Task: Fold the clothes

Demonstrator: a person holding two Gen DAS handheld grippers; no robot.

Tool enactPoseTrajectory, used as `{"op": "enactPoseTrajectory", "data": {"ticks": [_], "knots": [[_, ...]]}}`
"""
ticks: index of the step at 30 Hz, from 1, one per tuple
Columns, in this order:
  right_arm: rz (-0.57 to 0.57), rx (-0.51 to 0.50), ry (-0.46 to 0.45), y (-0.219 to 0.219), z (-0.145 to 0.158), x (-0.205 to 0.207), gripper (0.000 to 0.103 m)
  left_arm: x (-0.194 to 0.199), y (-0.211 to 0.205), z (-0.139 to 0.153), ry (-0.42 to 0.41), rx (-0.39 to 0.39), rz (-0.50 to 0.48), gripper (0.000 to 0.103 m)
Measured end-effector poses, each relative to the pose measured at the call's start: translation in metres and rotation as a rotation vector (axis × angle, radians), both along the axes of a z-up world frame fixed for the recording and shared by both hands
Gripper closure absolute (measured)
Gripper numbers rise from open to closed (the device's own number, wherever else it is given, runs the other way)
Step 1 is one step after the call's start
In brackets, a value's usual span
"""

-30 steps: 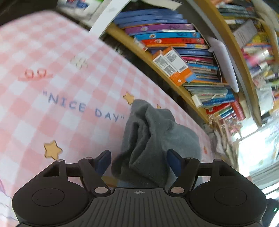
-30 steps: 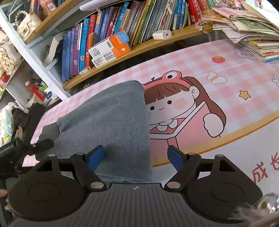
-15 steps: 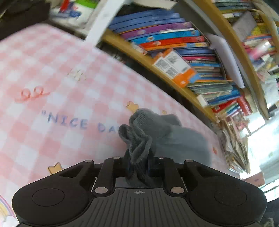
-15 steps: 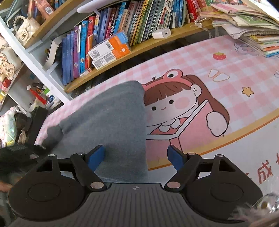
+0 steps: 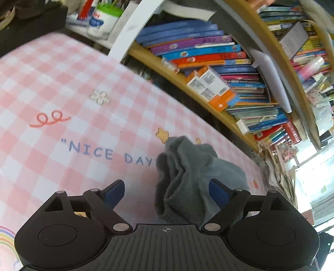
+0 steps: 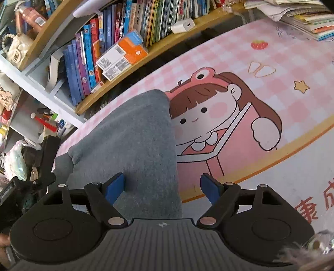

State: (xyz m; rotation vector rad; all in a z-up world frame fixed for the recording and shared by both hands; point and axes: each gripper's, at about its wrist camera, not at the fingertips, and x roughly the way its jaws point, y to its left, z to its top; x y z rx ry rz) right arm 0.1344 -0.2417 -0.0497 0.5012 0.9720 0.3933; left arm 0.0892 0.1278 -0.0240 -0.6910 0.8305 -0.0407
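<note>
A grey knit garment (image 6: 133,141) lies folded on the pink checked table mat (image 6: 271,68). In the right wrist view it stretches from the near edge to the mat's far side. My right gripper (image 6: 162,188) is open, its jaws standing over the garment's right edge. In the left wrist view the garment's bunched end (image 5: 187,179) sits crumpled on the mat (image 5: 62,87). My left gripper (image 5: 167,192) is open around that bunch, not gripping it.
A wooden bookshelf (image 6: 125,41) packed with books runs along the mat's far edge, with an orange and white box (image 6: 123,56) leaning on it. It also shows in the left wrist view (image 5: 219,68). Papers (image 6: 302,18) are stacked at the far right.
My left gripper shut on the bunched end of the garment half a second ago and has now opened again, letting it go. The right gripper stays open and has edged forward.
</note>
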Motion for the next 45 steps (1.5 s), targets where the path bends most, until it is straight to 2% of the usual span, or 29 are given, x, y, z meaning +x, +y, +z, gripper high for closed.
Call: {"op": "enactPoseTrajectory", "data": {"ticks": [8, 11, 13, 14, 15, 16, 18, 19, 23, 25, 26, 27, 29, 30, 31, 32, 37, 39, 42, 45], "knots": [[-0.002, 0.071, 0.068, -0.001, -0.009, 0.014, 0.025, 0.021, -0.008, -0.018, 0.06, -0.051, -0.056, 0.015], [0.008, 0.085, 0.087, 0.001, -0.012, 0.019, 0.027, 0.028, -0.009, -0.027, 0.086, -0.089, -0.061, 0.021], [0.019, 0.092, 0.094, 0.003, -0.012, 0.021, 0.032, 0.03, -0.01, -0.032, 0.098, -0.139, -0.065, 0.031], [0.026, 0.094, 0.093, 0.005, -0.012, 0.022, 0.04, 0.03, -0.011, -0.035, 0.104, -0.172, -0.068, 0.042], [0.034, 0.096, 0.093, 0.007, -0.012, 0.023, 0.05, 0.03, -0.013, -0.034, 0.106, -0.179, -0.069, 0.045], [0.041, 0.089, 0.088, 0.009, -0.01, 0.023, 0.052, 0.028, -0.015, -0.033, 0.104, -0.174, -0.07, 0.049], [0.073, 0.044, 0.041, 0.013, -0.002, 0.017, 0.064, 0.025, -0.02, -0.028, 0.095, -0.159, -0.078, 0.056], [0.089, 0.02, 0.016, 0.015, 0.002, 0.013, 0.066, 0.023, -0.022, -0.024, 0.086, -0.146, -0.089, 0.057], [0.156, -0.075, -0.087, 0.022, 0.019, 0.0, 0.069, 0.012, -0.03, -0.015, 0.06, -0.11, -0.142, 0.057], [0.157, -0.063, -0.057, 0.019, 0.015, -0.001, 0.068, 0.008, -0.029, -0.019, 0.075, -0.106, -0.146, 0.056], [0.151, -0.049, -0.036, 0.017, 0.012, 0.001, 0.065, 0.007, -0.028, -0.021, 0.08, -0.11, -0.143, 0.054], [0.144, -0.039, -0.023, 0.014, 0.01, 0.003, 0.057, 0.008, -0.026, -0.022, 0.082, -0.122, -0.137, 0.053], [0.128, -0.019, -0.001, 0.009, 0.007, 0.008, 0.052, 0.011, -0.025, -0.024, 0.095, -0.139, -0.141, 0.045], [0.121, -0.006, 0.008, 0.007, 0.006, 0.011, 0.048, 0.013, -0.025, -0.024, 0.099, -0.132, -0.149, 0.037], [0.11, 0.008, 0.019, 0.005, 0.005, 0.014, 0.046, 0.014, -0.026, -0.023, 0.103, -0.121, -0.16, 0.034], [0.095, 0.022, 0.031, 0.002, 0.003, 0.017, 0.044, 0.015, -0.027, -0.024, 0.104, -0.116, -0.167, 0.034], [0.068, 0.096, 0.095, 0.0, -0.006, 0.029, 0.043, 0.016, -0.03, -0.034, 0.109, -0.162, -0.16, 0.033], [0.071, 0.113, 0.117, 0.002, -0.01, 0.031, 0.044, 0.015, -0.031, -0.037, 0.103, -0.177, -0.161, 0.034], [0.095, 0.111, 0.115, 0.006, -0.01, 0.03, 0.059, 0.015, -0.031, -0.041, 0.1, -0.199, -0.152, 0.045], [0.129, 0.086, 0.068, 0.009, -0.002, 0.028, 0.068, 0.013, -0.03, -0.036, 0.072, -0.197, -0.157, 0.053]]}}
